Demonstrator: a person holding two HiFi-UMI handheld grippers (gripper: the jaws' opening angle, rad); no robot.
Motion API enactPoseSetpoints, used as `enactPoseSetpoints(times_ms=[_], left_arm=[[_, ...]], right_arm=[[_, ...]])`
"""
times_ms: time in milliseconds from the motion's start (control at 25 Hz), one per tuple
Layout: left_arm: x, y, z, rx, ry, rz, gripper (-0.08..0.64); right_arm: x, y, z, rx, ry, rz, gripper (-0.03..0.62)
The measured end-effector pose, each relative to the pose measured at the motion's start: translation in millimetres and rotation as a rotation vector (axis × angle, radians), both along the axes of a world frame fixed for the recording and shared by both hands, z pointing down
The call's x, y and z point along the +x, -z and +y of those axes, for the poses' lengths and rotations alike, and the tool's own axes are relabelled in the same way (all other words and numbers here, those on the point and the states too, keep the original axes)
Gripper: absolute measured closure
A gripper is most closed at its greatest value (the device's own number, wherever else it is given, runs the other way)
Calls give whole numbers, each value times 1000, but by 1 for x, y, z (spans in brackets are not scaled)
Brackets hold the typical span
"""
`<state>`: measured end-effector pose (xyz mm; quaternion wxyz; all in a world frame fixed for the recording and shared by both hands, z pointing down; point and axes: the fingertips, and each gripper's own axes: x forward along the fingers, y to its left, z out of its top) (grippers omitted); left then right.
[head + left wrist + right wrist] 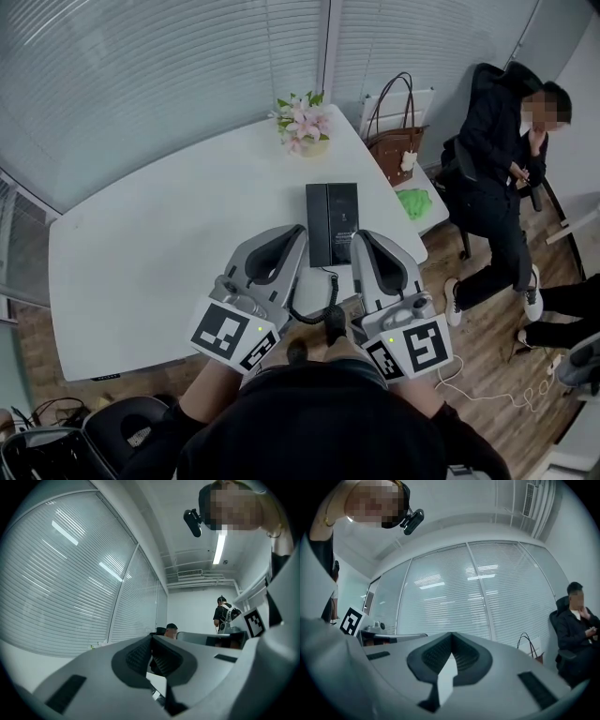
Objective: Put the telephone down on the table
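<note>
The black telephone (pixel 331 223) lies flat on the white table (pixel 169 244) near its front edge, with a dark cord (pixel 314 314) running from it toward me. My left gripper (pixel 299 232) is held just left of the phone's near end, jaws shut and empty. My right gripper (pixel 360 236) is just right of it, also shut with nothing held. In the left gripper view the pads (pixel 151 641) meet, and the same goes for the pads (pixel 451 638) in the right gripper view. Both grippers point roughly level over the table edge.
A pot of pink flowers (pixel 303 126) stands at the table's far side. A brown handbag (pixel 396 141) and a green object (pixel 413 202) sit at the right edge. A person (pixel 511 159) sits on a chair to the right. A black chair (pixel 122 422) is at lower left.
</note>
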<state>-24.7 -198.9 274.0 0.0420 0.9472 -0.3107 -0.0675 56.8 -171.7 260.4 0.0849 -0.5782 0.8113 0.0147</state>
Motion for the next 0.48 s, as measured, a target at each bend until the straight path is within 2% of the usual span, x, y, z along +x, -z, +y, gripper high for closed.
enactPoseSetpoints(times_ms=[480], left_arm=[[0, 4, -2, 5, 2, -1, 546]], right_arm=[[-1, 5, -2, -1, 5, -2, 589]])
